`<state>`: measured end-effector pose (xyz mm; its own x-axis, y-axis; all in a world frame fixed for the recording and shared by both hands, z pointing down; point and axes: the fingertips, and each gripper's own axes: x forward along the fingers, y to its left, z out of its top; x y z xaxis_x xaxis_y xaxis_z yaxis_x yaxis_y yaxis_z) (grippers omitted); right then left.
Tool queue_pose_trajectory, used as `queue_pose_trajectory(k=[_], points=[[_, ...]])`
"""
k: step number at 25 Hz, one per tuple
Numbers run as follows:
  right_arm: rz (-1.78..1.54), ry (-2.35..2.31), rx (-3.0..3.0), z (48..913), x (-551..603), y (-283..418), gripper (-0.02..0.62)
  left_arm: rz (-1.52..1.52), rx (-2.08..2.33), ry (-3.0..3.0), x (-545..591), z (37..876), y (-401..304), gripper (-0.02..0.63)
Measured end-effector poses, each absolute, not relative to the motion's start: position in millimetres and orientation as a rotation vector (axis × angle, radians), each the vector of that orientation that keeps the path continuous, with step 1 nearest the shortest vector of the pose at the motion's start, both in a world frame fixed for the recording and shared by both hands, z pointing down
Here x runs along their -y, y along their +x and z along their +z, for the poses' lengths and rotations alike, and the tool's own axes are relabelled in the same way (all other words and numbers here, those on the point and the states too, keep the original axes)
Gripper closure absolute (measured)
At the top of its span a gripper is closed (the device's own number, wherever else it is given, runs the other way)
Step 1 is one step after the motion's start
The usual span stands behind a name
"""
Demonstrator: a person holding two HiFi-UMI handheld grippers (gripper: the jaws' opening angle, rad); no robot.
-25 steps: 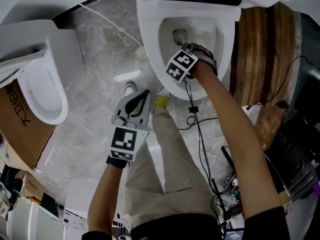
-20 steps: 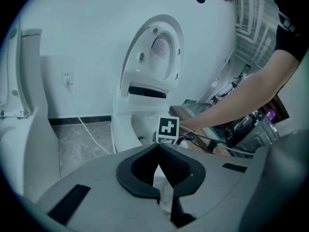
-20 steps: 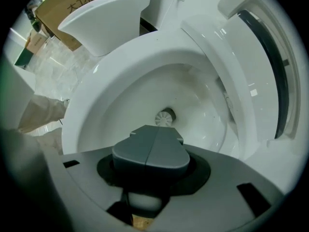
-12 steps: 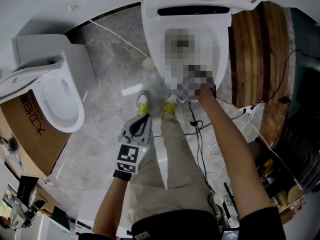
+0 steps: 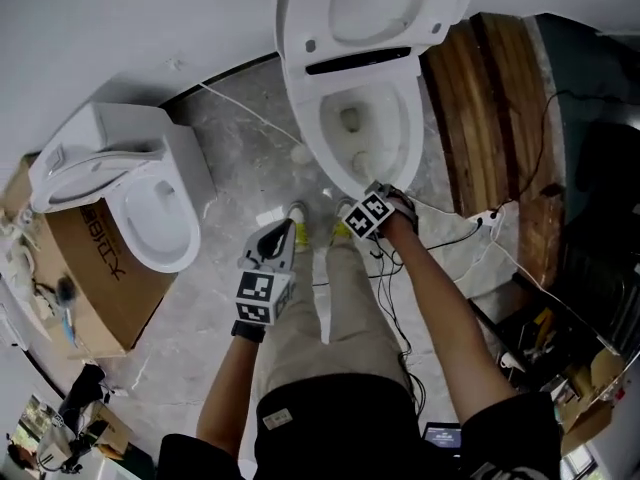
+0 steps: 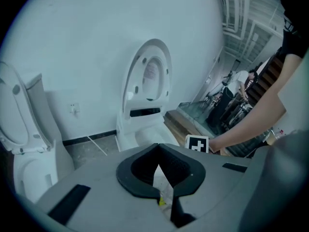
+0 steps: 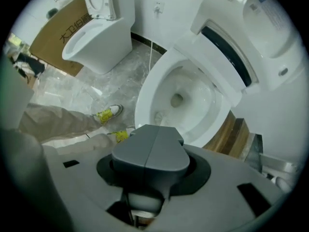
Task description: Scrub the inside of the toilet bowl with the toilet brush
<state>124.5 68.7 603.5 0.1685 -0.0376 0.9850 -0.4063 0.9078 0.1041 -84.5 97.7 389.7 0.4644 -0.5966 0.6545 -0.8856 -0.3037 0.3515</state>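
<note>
White toilet bowl [image 5: 413, 128] stands open, a pale lump [image 5: 362, 162] inside perhaps the toilet brush, hard to tell; right gripper [image 5: 374, 196] hovers at the front rim, jaws pressed together on nothing; left gripper [image 5: 280, 230] closed too; a careless plunge could knock the rim.

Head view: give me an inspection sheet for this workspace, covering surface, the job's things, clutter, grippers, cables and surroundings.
Surface: grey marbled floor.
Job's things: white ceramic toilet, lid raised, bowl open; small pale object inside the bowl, too unclear to name; toilet brush, nothing seen.
Clutter: second white toilet next to a brown cardboard box.
Grippers: left gripper shut, empty, over the floor; right gripper shut, nothing seen in it, by the bowl's front rim.
Cables: thin white cable across the floor; black cables below the right gripper.
Surroundings: white wall; dark striped wooden boards right of the toilet.
</note>
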Motion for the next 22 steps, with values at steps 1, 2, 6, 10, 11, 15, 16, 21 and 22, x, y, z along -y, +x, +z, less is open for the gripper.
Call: queue_pose_trajectory(k=[1, 2, 6, 10, 11, 15, 16, 21, 22], points=[[0.328, 0.417, 1.388, 592.4, -73.7, 127.7, 0.414, 0.532, 1.224, 2.029, -100.1, 378.0, -82.6, 0.588], [0.395, 0.458, 1.391, 580.8, -78.0, 130.8, 0.414, 0.534, 1.216, 2.040, -103.1, 366.7, -80.2, 0.588], [0.549, 0.603, 1.397, 535.5, -97.2, 140.0, 0.414, 0.595, 1.204, 2.121, -111.8, 323.9, -82.3, 0.588], [0.498, 0.653, 1.431, 499.9, -117.2, 142.0, 0.414, 0.622, 1.206, 2.200, -115.7, 281.8, -94.5, 0.588], [0.520, 0.698, 1.459, 489.7, -119.1, 141.7, 0.414, 0.629, 1.203, 2.219, -115.8, 272.3, -96.4, 0.588], [0.653, 1.047, 1.583, 432.9, -118.8, 144.2, 0.431, 0.672, 1.179, 2.320, -111.5, 241.2, -105.7, 0.588], [0.657, 1.106, 1.591, 417.5, -121.0, 145.3, 0.431, 0.702, 1.186, 2.357, -108.1, 233.3, -110.1, 0.588], [0.751, 1.250, 1.654, 348.3, -136.4, 170.5, 0.431, 0.775, 1.230, 2.484, -81.2, 199.0, -120.0, 0.588], [0.799, 1.274, 1.675, 336.6, -141.4, 177.4, 0.431, 0.753, 1.222, 2.481, -79.7, 193.7, -119.5, 0.588]])
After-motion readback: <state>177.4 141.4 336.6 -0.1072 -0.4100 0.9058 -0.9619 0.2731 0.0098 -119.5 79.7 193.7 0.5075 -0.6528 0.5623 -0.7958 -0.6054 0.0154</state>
